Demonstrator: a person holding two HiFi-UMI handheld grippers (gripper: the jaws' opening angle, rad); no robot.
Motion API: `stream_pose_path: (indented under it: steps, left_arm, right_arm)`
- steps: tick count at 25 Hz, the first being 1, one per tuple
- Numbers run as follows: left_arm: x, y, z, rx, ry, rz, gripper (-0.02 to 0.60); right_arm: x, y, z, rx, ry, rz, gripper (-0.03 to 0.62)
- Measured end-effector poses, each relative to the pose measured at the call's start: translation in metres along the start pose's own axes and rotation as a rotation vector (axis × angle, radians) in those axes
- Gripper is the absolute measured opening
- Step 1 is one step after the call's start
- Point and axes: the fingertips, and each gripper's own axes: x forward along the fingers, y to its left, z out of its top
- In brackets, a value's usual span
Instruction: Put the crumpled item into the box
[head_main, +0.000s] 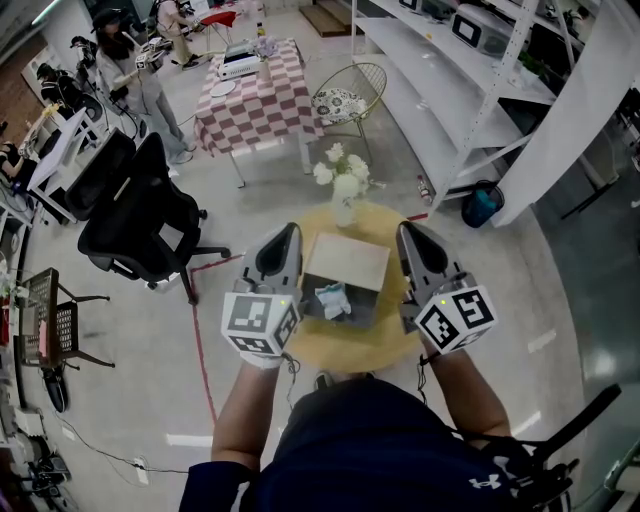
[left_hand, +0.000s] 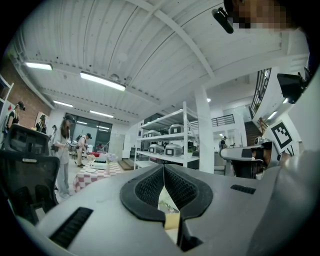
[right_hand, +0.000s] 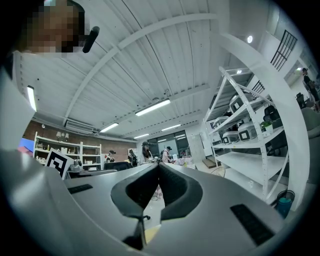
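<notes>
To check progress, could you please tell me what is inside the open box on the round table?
A crumpled pale blue-and-white wrapper lies inside the open dark box. Its beige flap covers the rear, so that part is unseen.

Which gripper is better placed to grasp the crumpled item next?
Left, probably: the crumpled item lies at the left side of the box, nearer the left gripper. Its jaws are shut, so they must open.

box (head_main: 345, 265): 1 | crumpled item (head_main: 332, 300): 1 | flower vase (head_main: 344, 200): 1 | round surface (head_main: 352, 347): 1 | office chair (head_main: 135, 215): 1 | wire chair (head_main: 352, 92): 1
</notes>
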Motion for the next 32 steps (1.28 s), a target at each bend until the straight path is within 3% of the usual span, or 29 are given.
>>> stream_pose_path:
  steps: [32]
  left_arm:
    - [-0.0077, -0.0042, -0.0055, -0.005, 0.008, -0.012, 0.018]
  right_arm:
    - [-0.0074, 0.0097, -0.003, -0.002, 0.009, 0.013, 0.002]
